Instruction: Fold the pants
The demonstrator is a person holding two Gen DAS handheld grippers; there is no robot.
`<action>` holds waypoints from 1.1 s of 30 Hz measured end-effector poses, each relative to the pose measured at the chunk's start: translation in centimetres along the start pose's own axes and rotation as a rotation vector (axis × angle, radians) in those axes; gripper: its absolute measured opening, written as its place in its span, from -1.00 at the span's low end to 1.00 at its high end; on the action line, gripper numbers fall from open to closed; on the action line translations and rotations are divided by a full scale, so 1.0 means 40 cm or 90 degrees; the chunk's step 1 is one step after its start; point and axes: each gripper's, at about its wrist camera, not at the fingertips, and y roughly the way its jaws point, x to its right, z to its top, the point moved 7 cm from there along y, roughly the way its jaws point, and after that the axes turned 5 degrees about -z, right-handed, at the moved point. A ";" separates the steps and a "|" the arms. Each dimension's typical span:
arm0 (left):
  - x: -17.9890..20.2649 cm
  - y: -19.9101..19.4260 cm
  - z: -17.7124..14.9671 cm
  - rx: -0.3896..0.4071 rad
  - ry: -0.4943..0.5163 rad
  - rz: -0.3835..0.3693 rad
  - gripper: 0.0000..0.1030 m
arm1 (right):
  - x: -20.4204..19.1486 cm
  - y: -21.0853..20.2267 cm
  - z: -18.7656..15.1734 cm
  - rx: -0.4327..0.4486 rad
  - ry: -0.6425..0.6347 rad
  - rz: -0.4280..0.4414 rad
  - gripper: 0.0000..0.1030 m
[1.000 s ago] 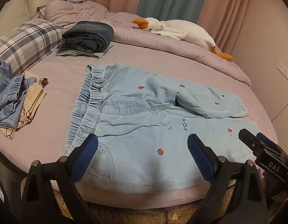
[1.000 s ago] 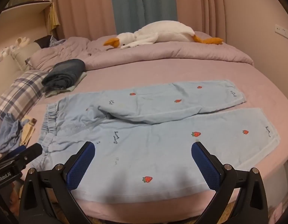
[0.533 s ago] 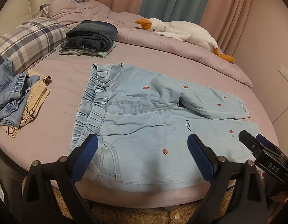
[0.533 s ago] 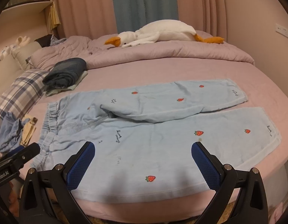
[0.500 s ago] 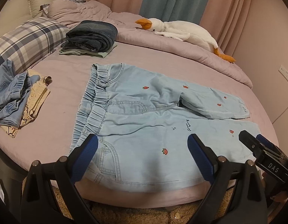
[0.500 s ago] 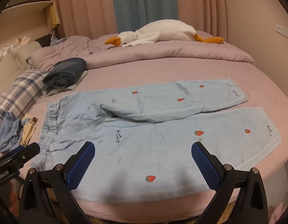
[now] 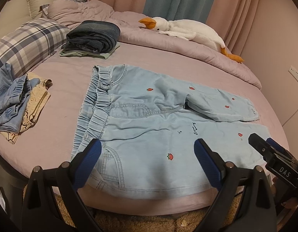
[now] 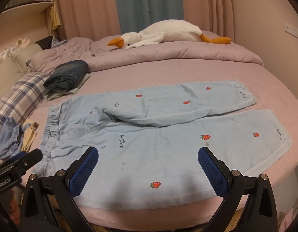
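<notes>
Denim pants point(image 8: 158, 135) lie flat along the bed's point(image 8: 207, 73) near edge, unfolded; both my grippers, left gripper point(image 7: 147, 162) and right gripper point(image 8: 148, 168), hover wide, gripping nothing. Next, I judge: grab the near leg's edge.

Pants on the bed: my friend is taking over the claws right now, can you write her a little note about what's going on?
Left claw: open, empty, hovering over the waistband end of the pants, not touching.
Right claw: open, empty, hovering over the near leg.
Pants: light blue with strawberries, spread flat on the bed, waistband to the left, both legs out to the right. The far leg lies a bit askew.
Done: pants laid out. No fold made.
Left: grab the pants and do all the folding. A stack of folded clothes sits near the plaid pillow.
</notes>
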 end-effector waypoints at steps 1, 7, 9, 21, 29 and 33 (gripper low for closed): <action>0.001 0.002 -0.001 -0.002 0.000 0.001 0.87 | 0.002 0.001 -0.001 0.000 0.001 0.000 1.00; 0.002 0.012 -0.004 -0.008 0.002 0.004 0.87 | 0.017 0.004 0.006 0.017 -0.023 -0.030 1.00; 0.002 0.013 -0.004 -0.009 0.002 0.004 0.87 | 0.019 0.004 0.006 0.013 -0.007 -0.019 1.00; -0.002 0.021 -0.008 -0.015 -0.001 0.009 0.87 | 0.030 0.003 0.005 0.017 0.024 -0.004 1.00; -0.014 0.024 -0.010 -0.020 -0.010 0.015 0.87 | 0.037 0.008 -0.002 -0.007 0.024 -0.014 1.00; -0.014 0.024 -0.011 -0.022 -0.010 0.015 0.87 | 0.039 0.007 0.000 -0.006 0.027 -0.013 1.00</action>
